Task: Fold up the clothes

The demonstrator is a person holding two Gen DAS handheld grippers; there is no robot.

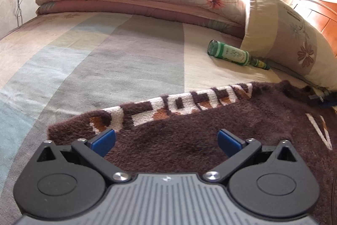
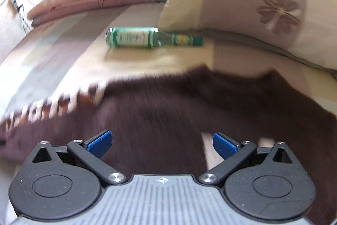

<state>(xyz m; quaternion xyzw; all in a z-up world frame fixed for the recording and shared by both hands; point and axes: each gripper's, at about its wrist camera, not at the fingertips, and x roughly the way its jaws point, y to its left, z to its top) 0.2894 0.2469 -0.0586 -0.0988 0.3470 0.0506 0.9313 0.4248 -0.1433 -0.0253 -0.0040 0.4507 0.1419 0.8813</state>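
where striped bedding lies, fuzzy brown sweater (image 1: 189,136), jaws apart

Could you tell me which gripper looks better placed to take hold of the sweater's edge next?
Probably the left gripper: it is open over the sweater, near its lettered edge, in a sharp view. The right gripper, also open, shows a blurred view.

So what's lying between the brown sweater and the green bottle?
Only bare striped bedsheet separates the sweater from the bottle, clearest in the right wrist view.
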